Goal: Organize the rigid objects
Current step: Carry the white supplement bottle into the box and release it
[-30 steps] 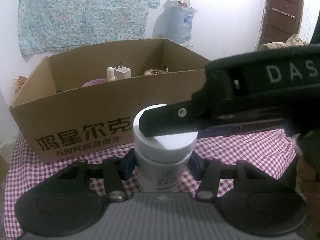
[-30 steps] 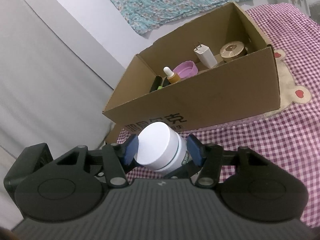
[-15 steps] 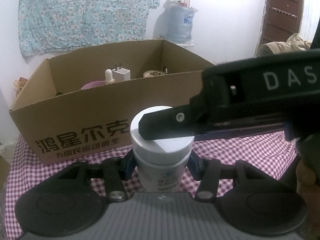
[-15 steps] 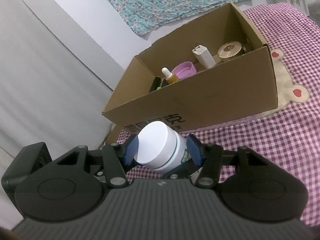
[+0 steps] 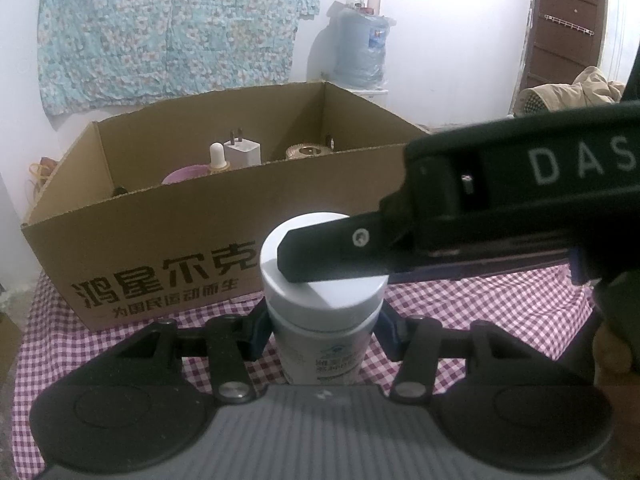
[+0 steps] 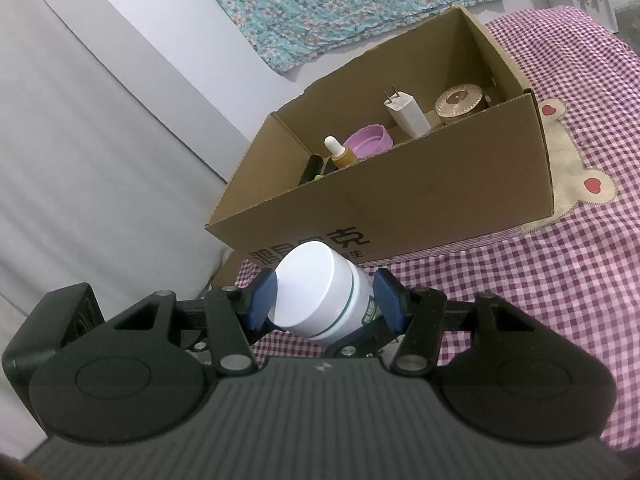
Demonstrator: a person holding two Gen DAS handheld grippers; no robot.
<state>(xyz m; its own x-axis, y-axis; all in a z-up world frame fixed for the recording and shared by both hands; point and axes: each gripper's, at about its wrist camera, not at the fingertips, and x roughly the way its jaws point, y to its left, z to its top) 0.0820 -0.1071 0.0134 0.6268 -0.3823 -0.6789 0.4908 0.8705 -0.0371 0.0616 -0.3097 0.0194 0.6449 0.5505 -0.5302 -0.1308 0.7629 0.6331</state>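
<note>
Stillness since a second ago: left gripper [image 5: 322,326] and right gripper [image 6: 324,304] both stay clamped on the white bottle [image 5: 323,280] (body and cap). Bottle hangs before the cardboard box [image 6: 420,200]; unscrewing seems not yet begun

Both grippers clamp 1 white bottle [image 5: 324,300] in front of their cameras. The left gripper [image 5: 322,326] has its 2 blue pads pressed on the body, below the cap. The right gripper [image 6: 326,302] has its pads closed on the cap end, and 1 black finger [image 5: 332,254] crosses above the left jaws.
</note>
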